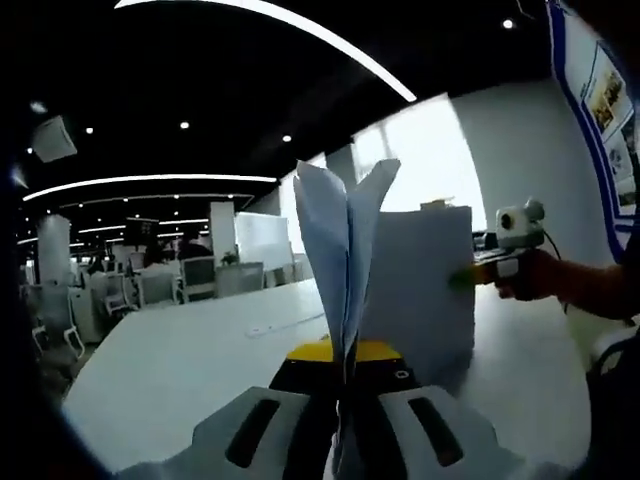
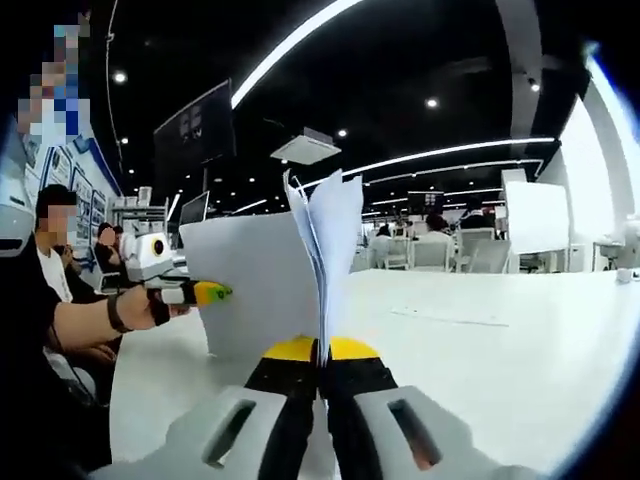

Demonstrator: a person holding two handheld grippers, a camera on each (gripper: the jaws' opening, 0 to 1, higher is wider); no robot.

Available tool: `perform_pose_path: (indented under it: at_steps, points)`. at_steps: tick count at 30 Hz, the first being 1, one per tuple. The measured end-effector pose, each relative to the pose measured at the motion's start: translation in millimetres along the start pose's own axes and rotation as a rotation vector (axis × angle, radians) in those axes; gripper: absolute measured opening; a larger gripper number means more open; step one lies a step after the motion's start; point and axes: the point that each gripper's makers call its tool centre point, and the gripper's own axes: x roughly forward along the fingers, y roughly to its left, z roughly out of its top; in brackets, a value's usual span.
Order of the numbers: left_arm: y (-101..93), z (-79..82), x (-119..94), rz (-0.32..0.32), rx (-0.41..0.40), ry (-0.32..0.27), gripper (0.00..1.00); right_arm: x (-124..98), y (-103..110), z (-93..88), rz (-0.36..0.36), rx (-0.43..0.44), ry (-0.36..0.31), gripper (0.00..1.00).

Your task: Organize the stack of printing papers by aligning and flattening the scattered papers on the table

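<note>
Left gripper view: the left gripper (image 1: 345,385), jaws closed on one edge of the stack of papers (image 1: 420,290), holds it upright above the white table (image 1: 170,365), the loose sheets fanning at the top, while the right gripper (image 1: 470,275) meets the stack's far edge from the right. Right gripper view: the right gripper (image 2: 322,365) is clamped on the near edge of the upright stack (image 2: 260,285), and the left gripper (image 2: 205,293), held in a hand (image 2: 150,308), appears to grip the opposite edge, though contact there is indistinct.
</note>
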Motion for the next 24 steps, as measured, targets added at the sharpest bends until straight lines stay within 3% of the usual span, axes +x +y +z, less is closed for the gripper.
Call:
perform_pose_path:
  at_steps: [9,14,17,24]
  points:
    - [-0.2,15.1,-4,-0.011,0.036,-0.003,0.06,-3,3,11.0,-0.001,-0.016,-0.017,0.00]
    - [2.4,-4.2,-1,-0.004,0.009,0.020,0.06,2,6,-2.0,0.016,0.018,0.011,0.00]
    - [4.0,-2.5,-3,-0.005,-0.028,0.000,0.07,1,6,-0.3,0.017,0.020,-0.001,0.00]
    - [5.5,5.4,-6,0.004,0.009,0.003,0.06,-1,12,12.8,0.019,-0.038,-0.006,0.00]
